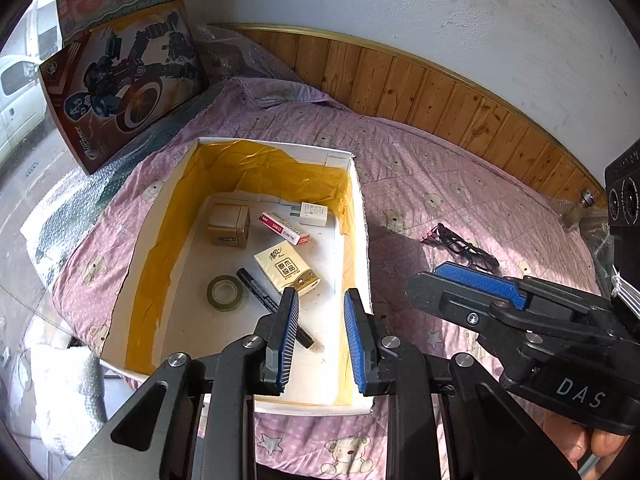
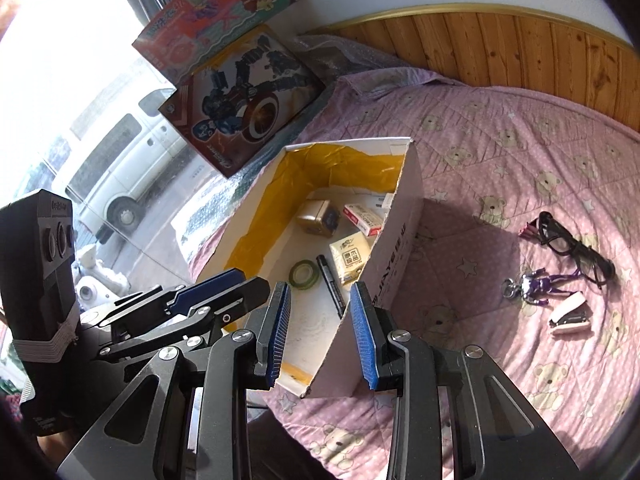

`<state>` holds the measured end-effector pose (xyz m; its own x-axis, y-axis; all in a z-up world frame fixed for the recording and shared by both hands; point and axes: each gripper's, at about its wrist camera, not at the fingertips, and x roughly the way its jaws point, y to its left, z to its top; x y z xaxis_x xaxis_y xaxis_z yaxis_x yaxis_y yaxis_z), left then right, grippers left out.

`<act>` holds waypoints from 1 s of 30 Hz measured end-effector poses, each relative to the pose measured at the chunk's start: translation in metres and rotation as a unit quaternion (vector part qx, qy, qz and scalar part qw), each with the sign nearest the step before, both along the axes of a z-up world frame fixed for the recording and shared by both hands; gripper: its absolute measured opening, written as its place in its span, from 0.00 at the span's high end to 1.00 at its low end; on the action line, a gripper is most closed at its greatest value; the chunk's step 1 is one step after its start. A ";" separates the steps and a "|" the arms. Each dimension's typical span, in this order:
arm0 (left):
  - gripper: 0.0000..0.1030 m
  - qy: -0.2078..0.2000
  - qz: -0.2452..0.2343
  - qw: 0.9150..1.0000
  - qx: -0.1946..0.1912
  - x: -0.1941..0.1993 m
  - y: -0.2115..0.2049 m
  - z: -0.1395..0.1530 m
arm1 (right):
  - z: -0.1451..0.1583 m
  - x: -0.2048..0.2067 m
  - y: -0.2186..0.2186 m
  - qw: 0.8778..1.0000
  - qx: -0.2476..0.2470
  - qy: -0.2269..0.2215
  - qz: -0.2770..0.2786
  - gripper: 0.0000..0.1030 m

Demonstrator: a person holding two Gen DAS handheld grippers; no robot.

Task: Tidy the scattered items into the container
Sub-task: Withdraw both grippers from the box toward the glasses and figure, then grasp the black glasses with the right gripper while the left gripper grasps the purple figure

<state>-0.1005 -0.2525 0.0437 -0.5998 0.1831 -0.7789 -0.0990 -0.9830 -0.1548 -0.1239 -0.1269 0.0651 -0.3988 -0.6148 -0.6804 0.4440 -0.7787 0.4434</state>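
A white cardboard box (image 1: 276,146) (image 2: 412,200) with yellow tape lining sits on the pink bear-print bedcover (image 1: 440,184). It holds a tape roll (image 1: 225,293), a black marker (image 1: 260,292), a tissue pack (image 1: 287,268), a red-and-white carton (image 1: 284,229), a white charger (image 1: 313,214) and a beige cube (image 1: 229,220). On the cover to the right lie black glasses (image 2: 568,248) (image 1: 464,246), a purple figure keychain (image 2: 536,284) and a white stapler (image 2: 570,314). My left gripper (image 1: 321,292) hangs open and empty over the box's near end. My right gripper (image 2: 320,286) is open and empty beside the box's right wall.
Two toy boxes (image 1: 120,92) (image 2: 244,100) lean against the window at the back left, above bubble wrap (image 1: 60,216). Wooden panelling (image 1: 440,92) runs along the wall behind the bed. A hand (image 1: 600,444) holds the right gripper's handle.
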 end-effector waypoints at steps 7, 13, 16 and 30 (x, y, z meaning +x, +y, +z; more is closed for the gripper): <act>0.76 0.005 -0.024 1.000 -0.017 0.003 0.023 -0.001 | -0.022 0.015 0.041 0.997 -0.055 -0.029 -0.046 0.66; 0.76 0.003 -0.050 0.998 -0.029 0.003 0.050 -0.005 | -0.043 0.023 0.077 0.993 -0.071 -0.049 -0.083 0.66; 0.76 -0.002 -0.065 0.997 -0.036 0.001 0.065 -0.010 | -0.052 0.023 0.097 0.989 -0.081 -0.059 -0.105 0.66; 0.74 -0.061 -0.123 0.990 -0.034 -0.027 0.135 -0.055 | -0.108 -0.001 0.182 0.966 -0.097 -0.115 -0.210 0.66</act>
